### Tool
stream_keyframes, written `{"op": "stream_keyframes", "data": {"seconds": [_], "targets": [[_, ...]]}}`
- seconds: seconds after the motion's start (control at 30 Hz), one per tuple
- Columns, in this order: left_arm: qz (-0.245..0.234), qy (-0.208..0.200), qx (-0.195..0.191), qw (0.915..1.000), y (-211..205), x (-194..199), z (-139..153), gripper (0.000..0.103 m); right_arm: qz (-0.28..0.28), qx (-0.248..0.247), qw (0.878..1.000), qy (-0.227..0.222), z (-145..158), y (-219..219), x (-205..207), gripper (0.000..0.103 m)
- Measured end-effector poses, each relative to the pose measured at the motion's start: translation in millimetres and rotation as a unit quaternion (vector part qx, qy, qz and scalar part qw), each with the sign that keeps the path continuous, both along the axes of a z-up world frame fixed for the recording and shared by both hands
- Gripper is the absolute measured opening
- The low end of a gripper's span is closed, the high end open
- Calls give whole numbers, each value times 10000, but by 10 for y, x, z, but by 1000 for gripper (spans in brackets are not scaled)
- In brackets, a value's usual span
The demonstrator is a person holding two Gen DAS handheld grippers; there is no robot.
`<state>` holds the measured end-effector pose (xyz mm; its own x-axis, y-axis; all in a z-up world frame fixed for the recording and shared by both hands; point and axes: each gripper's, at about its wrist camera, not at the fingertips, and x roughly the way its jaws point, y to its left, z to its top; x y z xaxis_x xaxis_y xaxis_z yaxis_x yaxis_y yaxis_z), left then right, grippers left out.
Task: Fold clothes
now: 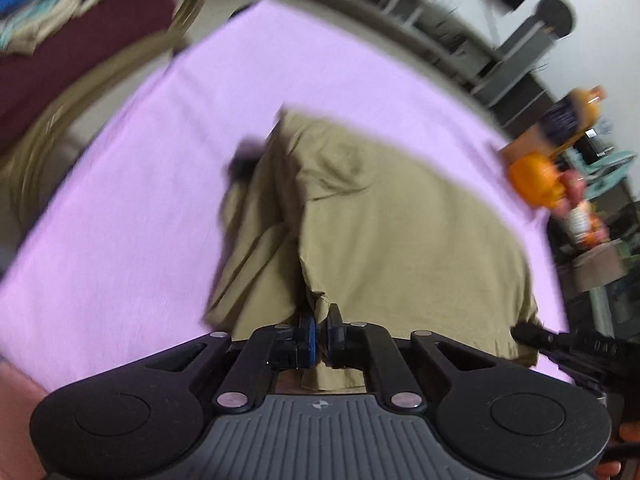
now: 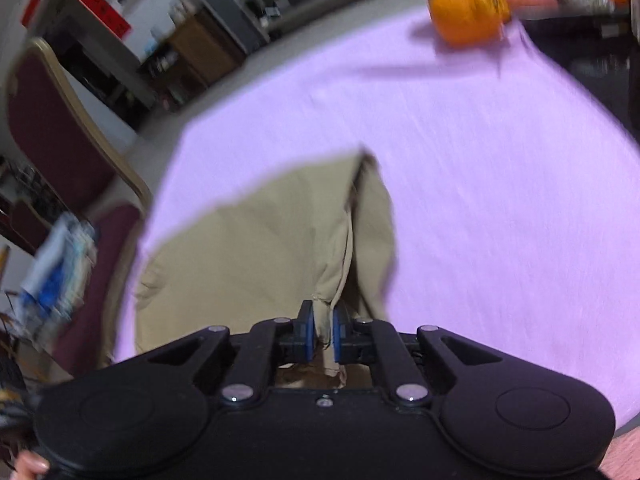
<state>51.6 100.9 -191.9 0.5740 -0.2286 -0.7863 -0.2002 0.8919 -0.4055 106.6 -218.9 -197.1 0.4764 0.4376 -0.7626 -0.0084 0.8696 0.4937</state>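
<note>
A khaki garment (image 1: 392,220) lies partly folded on the purple tablecloth (image 1: 140,184). My left gripper (image 1: 320,328) is shut on a bunched edge of that garment at its near side. In the right wrist view the same khaki garment (image 2: 260,236) spreads to the left and ahead, and my right gripper (image 2: 323,330) is shut on another pinched fold of it. The right gripper's black finger (image 1: 536,336) pokes in at the lower right of the left wrist view, on the garment's near right corner. Both views are blurred by motion.
Orange fruit and packages (image 1: 536,180) sit at the table's far right edge; the orange fruit (image 2: 464,8) shows again at the far edge. A maroon chair (image 2: 52,132) stands left of the table, holding folded clothes (image 1: 44,4). Shelves line the back wall.
</note>
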Motion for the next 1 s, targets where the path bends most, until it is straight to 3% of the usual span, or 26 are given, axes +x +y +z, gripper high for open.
{"op": "stream_keyframes", "data": {"seconds": [0.07, 0.13, 0.23, 0.27, 0.43, 0.57, 0.67, 0.73, 0.83, 1.0], "targets": [[7, 81, 93, 9999, -7, -1, -81, 9, -36, 67, 9998, 191, -251, -8, -17, 9], [-23, 92, 190, 9998, -12, -8, -94, 9, -2, 137, 9998, 136, -311, -23, -80, 9], [-78, 38, 290, 9995, -10, -23, -109, 12, 125, -67, 9998, 168, -189, -26, -106, 19], [-123, -2, 357, 9993, -27, -34, -111, 12, 93, -164, 9998, -16, -102, -31, -143, 23], [-284, -107, 653, 9974, -106, -58, -110, 13, -63, -650, 9934, -938, 333, -53, -328, 24], [-359, -152, 829, 9958, -152, -65, -111, 14, 408, -1081, 9801, -1614, 460, 267, -307, 24], [-383, -155, 949, 9946, -186, -61, -104, 15, 895, -1303, 9754, -1536, 187, 496, -185, 23], [-440, -150, 1100, 9928, -224, -55, -96, 17, 974, -1636, 9748, -1163, -122, 547, -131, 22], [-530, -202, 1303, 9898, -253, -101, -6, 17, 956, -1577, 9763, -1130, -223, 471, -222, 20], [-626, -1133, 1616, 9783, -220, -322, 480, 15, 1069, -1551, 9771, -989, -197, 412, -253, 20]]}}
